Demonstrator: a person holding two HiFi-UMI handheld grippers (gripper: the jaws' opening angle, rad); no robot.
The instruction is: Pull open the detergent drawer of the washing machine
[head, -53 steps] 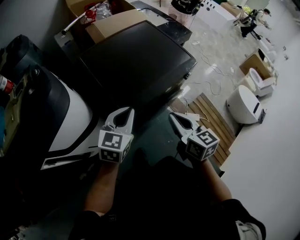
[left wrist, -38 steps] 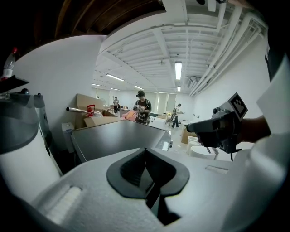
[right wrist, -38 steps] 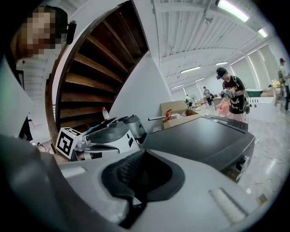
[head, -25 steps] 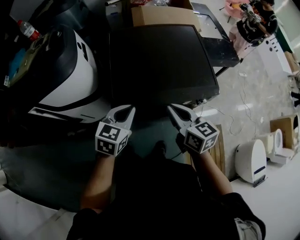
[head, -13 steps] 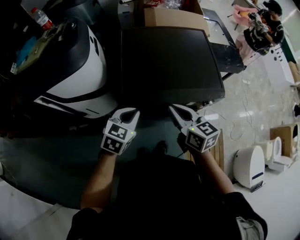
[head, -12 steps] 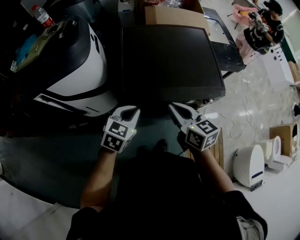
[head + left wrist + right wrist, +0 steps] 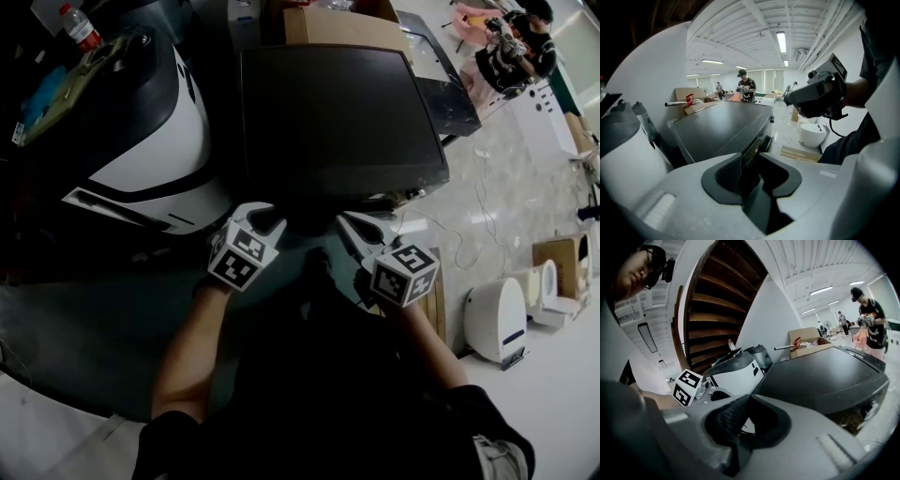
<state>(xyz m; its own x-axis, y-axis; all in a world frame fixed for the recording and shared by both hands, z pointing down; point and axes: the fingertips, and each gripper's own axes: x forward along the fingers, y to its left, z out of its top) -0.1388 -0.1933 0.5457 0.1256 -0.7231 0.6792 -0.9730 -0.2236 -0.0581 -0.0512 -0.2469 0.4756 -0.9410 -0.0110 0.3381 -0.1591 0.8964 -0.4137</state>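
Washing machine [image 7: 337,112] just ahead; left tongs [image 7: 265,216] just opened, empty; right tongs [image 7: 345,222] closed, empty.

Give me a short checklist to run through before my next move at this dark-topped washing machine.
1. The left gripper open: ok. Its fingers have just been opening, and nothing is between them.
2. The right gripper free: ok. It is shut on nothing.
3. Both grippers at the front edge of the washing machine: ok.
4. The detergent drawer located: cannot tell. The dark top hides the front panel in the head view, and neither gripper view shows a drawer.
5. Drawer shut or already pulled out: cannot tell.
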